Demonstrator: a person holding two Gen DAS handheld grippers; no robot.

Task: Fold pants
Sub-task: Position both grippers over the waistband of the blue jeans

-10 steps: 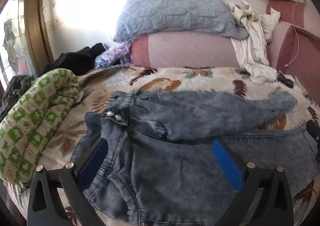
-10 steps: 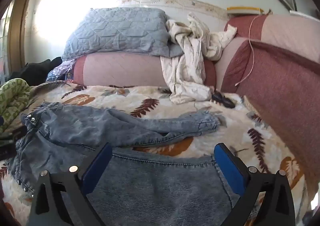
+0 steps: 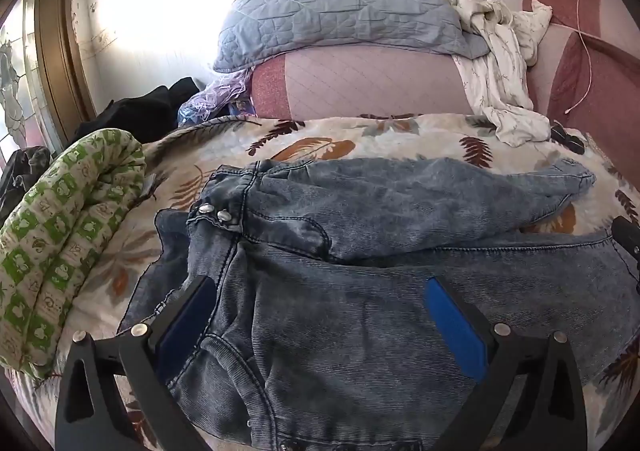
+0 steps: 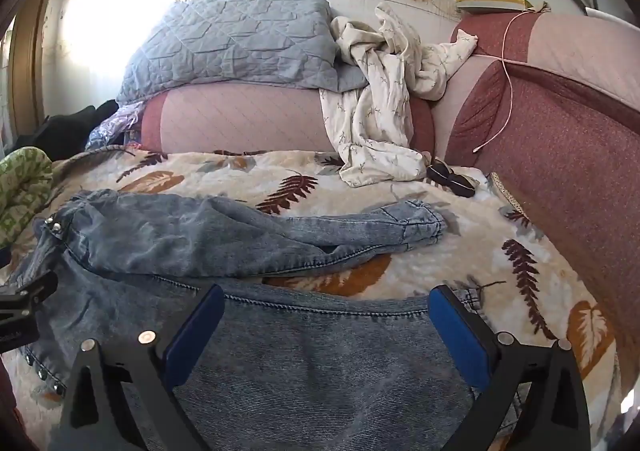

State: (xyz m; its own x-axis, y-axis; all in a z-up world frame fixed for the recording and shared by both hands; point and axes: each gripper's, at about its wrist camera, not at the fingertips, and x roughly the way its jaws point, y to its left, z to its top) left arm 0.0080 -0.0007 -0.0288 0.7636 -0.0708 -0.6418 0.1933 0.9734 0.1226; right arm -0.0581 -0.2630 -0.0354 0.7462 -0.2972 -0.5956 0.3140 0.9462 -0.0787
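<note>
Jeans (image 3: 360,291) lie flat on the bed (image 3: 360,135), long axis running left to right: waistband and studs at 9 o'clock, cuffs at 3 o'clock. The two legs sit apart, far leg toward 12 o'clock, near leg under both tools.

Left gripper (image 3: 320,315): jaws spread wide, nothing clamped. It hangs over the hip and pocket area, denim directly below between the pads, fly seam by the left pad.

Right gripper (image 4: 326,327): jaws released too, empty, over the near leg toward the cuff end, tilted downward; leg seam at 12 o'clock of the pads.

Judgement: left is nearer the waist, right nearer the hem; each would grab its own end.
</note>
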